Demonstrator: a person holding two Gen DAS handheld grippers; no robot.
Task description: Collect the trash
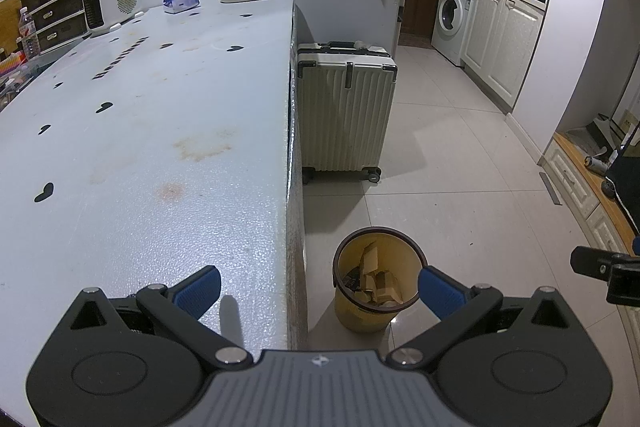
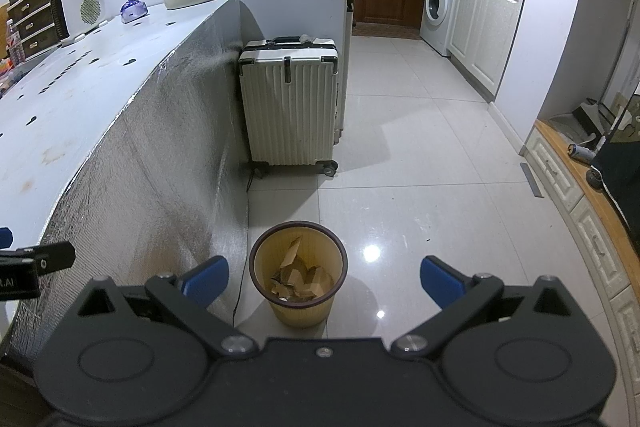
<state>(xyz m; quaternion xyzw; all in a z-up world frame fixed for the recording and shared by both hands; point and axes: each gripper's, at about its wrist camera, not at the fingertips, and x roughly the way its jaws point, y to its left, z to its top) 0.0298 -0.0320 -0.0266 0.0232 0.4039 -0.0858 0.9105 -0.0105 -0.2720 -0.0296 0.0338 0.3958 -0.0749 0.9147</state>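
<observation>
Yellow bin holding cardboard scraps

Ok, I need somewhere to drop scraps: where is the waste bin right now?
The waste bin stands on the tiled floor, low centre in both wrist views, right beside the foil-covered side of the table, nearer the cameras than the white suitcase.

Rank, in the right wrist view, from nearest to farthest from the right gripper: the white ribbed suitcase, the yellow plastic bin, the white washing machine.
From the right gripper:
1. Yellow plastic bin, on the floor just ahead, holding cardboard scraps.
2. White ribbed suitcase, upright beyond the bin, beside the table end.
3. White washing machine, far right, in the kitchen.
</observation>
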